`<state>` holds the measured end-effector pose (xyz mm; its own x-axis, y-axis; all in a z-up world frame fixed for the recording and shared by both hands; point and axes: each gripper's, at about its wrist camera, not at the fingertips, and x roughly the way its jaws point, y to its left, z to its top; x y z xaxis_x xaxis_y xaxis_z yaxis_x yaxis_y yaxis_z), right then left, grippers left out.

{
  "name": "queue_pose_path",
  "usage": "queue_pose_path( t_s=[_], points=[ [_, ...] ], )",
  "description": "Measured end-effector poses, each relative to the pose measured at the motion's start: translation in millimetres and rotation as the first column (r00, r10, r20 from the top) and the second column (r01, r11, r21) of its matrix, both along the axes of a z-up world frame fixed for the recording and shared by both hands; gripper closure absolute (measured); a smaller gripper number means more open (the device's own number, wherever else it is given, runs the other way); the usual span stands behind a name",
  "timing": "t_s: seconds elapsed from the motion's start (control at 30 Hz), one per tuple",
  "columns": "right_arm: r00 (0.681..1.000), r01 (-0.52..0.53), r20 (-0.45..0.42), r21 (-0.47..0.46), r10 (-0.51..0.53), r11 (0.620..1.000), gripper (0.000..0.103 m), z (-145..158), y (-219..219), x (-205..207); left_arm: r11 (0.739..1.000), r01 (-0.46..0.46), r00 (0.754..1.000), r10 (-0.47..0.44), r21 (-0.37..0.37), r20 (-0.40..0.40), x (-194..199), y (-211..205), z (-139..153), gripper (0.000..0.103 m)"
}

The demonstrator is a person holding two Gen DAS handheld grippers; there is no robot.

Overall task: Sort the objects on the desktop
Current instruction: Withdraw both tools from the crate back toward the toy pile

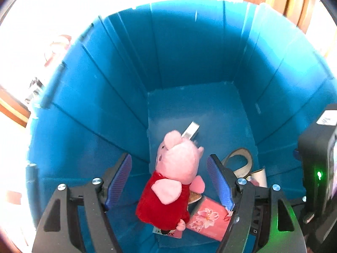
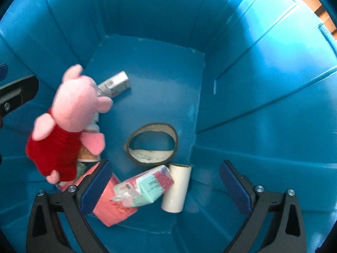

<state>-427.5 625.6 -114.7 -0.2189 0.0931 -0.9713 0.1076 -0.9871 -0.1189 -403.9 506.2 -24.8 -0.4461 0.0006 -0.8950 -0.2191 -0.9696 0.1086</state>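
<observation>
We are looking down into a deep blue plastic bin (image 1: pixel 189 48) with ribbed, folding walls and a flat blue floor; it is filling almost all of both views. Beyond its rim, at the top and left of the left wrist frame, a washed-out bright surface is showing, and warm brown wood panelling (image 1: pixel 294 2) is sitting in the upper right corner of both frames.

A pink plush pig in a red dress (image 1: pixel 172 181) is lying on the bin floor, in the lower middle of the left wrist frame and at the left of the right wrist frame. A small silver-grey box (image 2: pixel 114 83) with fine print too small for us to read is peeking out beside its head. A brown cardboard tape ring (image 2: pixel 152 144) is lying flat near the centre of the right frame, and a white cardboard tube (image 2: pixel 175 187) is resting just below it. A mint, pink and white tissue pack (image 2: pixel 145 187), its printing illegible, is leaning against the tube. A pink packet with a flower print (image 1: pixel 208 218) is lying under the pig's feet, beside a card showing the letters "K" and "X".

The left gripper (image 1: pixel 169 182) is hanging with its blue ribbed pads apart, the pig below them untouched. The right gripper (image 2: pixel 165 185) is standing wide, gripping nothing.
</observation>
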Motion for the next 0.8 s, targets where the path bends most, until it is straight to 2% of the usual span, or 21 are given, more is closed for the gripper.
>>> queue_pose_path(
  t_s=[0.13, 0.27, 0.37, 0.5, 0.63, 0.73, 0.8],
  points=[
    [0.997, -0.021, -0.081, -0.002, 0.021, 1.0, 0.001, 30.9, -2.0, 12.5, 0.998, 0.004, 0.995, 0.002, 0.065, -0.101, 26.0, -10.6, 38.6, 0.029],
    [0.981, -0.04, -0.193, -0.063, 0.027, 0.997, 0.001, 76.6, -4.1, 33.8, 0.994, 0.01, 0.97, 0.015, 0.105, -0.242, 62.7, -27.4, 77.3, 0.018],
    [0.956, -0.062, -0.29, -0.1, 0.03, 0.993, 0.001, 107.8, -12.0, 57.0, 0.991, -0.001, 0.942, 0.046, 0.132, -0.334, 91.5, -43.7, 99.6, 0.012],
    [0.907, -0.098, -0.419, -0.139, 0.031, 0.985, 0.0, 137.8, -33.3, 91.4, 0.978, -0.029, 0.893, 0.118, 0.207, -0.434, 126.7, -79.0, 125.6, 0.012],
    [0.852, -0.158, -0.522, -0.203, 0.029, 0.966, 0.0, 157.8, -61.8, 119.5, 0.958, -0.079, 0.827, 0.218, 0.276, -0.519, 158.3, -126.7, 140.3, 0.012],
    [0.812, -0.207, -0.582, -0.239, 0.03, 0.949, 0.0, 169.7, -86.4, 134.6, 0.943, -0.14, 0.784, 0.292, 0.302, -0.548, 177.0, -164.0, 148.9, 0.012],
    [0.791, -0.244, -0.611, -0.268, 0.032, 0.932, 0.0, 175.6, -104.6, 142.1, 0.931, -0.173, 0.776, 0.33, 0.321, -0.538, 185.4, -192.0, 149.0, 0.012]
  ],
)
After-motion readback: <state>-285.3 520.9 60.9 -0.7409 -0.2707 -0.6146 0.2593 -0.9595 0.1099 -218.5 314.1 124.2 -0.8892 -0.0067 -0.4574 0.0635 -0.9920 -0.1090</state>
